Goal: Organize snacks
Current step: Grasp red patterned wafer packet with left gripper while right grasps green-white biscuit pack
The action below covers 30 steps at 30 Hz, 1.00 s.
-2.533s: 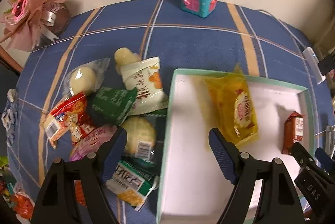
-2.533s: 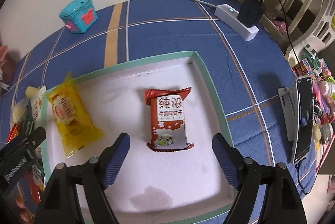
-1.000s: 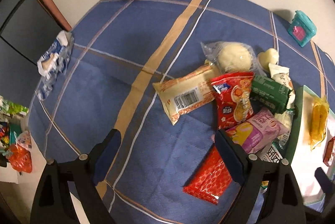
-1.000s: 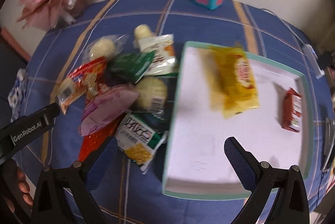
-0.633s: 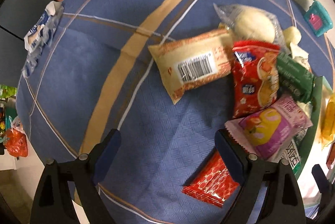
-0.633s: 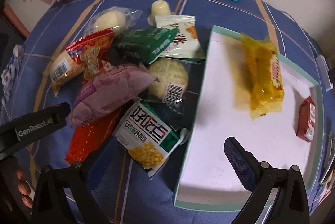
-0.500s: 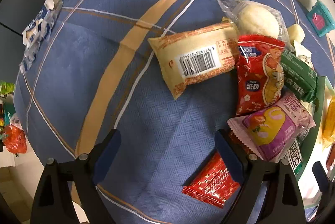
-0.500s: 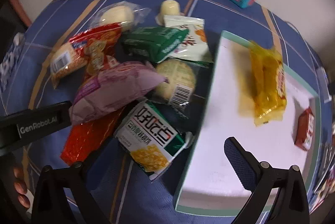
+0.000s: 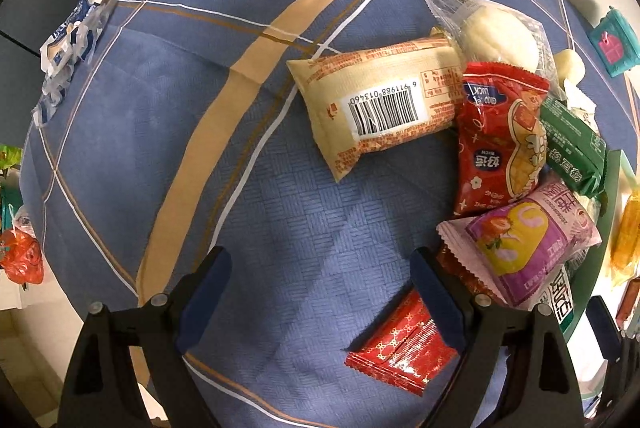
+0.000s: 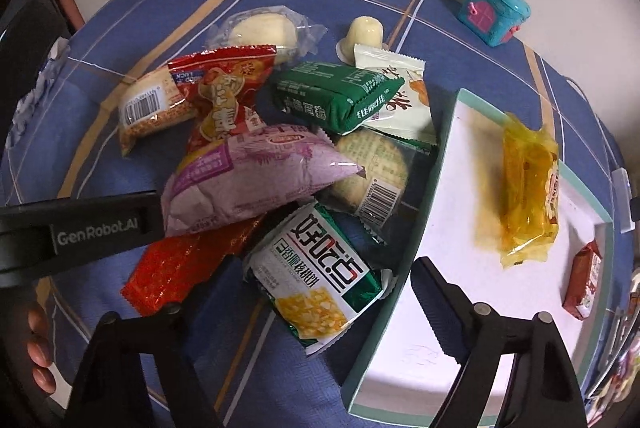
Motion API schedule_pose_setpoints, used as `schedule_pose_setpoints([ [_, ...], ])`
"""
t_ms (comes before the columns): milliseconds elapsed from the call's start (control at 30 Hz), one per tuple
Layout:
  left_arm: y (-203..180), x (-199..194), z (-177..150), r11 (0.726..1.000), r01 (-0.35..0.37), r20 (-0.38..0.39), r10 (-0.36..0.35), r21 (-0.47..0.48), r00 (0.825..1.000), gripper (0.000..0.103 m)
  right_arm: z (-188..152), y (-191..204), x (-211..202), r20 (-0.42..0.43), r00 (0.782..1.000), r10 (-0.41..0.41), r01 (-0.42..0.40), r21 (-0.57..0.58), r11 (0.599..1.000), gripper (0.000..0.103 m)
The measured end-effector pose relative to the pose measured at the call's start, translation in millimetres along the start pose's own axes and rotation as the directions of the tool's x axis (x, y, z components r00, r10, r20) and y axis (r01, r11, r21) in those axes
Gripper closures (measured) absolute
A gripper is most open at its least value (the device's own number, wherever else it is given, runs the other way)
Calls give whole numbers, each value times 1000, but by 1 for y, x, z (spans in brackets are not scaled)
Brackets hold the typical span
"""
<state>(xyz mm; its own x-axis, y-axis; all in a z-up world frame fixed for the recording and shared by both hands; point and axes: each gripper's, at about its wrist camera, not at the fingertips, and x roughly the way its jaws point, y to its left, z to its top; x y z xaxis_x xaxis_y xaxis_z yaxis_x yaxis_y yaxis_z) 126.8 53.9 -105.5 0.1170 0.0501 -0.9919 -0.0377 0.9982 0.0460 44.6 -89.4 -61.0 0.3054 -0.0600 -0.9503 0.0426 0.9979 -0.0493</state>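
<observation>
Right gripper (image 10: 318, 288) jaws apart, just been closing, straddling the corn snack pack (image 10: 316, 268), pads not pressing. Left gripper (image 9: 320, 284) apart over bare cloth. 2 snacks sit in the tray (image 10: 424, 188) right of the right claw; roughly 9 packs piled ahead-left remain.

Glossy wrappers on woven cloth

The tablecloth (image 9: 304, 228) is matt blue cloth with a basket-weave texture. The snack packets look like shiny plastic film: the red packet (image 9: 400, 344) glints like foil, the bun wrapper (image 9: 492, 24) is clear and crinkled. The tray (image 10: 448, 212) is smooth, matt white inside.
</observation>
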Motion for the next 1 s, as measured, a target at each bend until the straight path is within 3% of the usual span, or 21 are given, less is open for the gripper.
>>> schedule_pose_setpoints([
  [200,-3,1,2,1000,0,-2,0,2,1000,12,5,8,-16,40,999,29,-28,-32,999,21],
  [500,-6,-1,3,1000,-10,-8,10,0,1000,12,-1,9,-1,-11,999,50,-50,-32,998,24],
  [800,-12,-1,-3,1000,7,-13,-7,14,1000,12,-14,1,-3,-42,991,131,-130,13,991,34],
  [1000,-19,-8,-13,999,29,-9,-29,35,1000,12,-24,-4,-5,-57,990,127,-126,18,992,43],
])
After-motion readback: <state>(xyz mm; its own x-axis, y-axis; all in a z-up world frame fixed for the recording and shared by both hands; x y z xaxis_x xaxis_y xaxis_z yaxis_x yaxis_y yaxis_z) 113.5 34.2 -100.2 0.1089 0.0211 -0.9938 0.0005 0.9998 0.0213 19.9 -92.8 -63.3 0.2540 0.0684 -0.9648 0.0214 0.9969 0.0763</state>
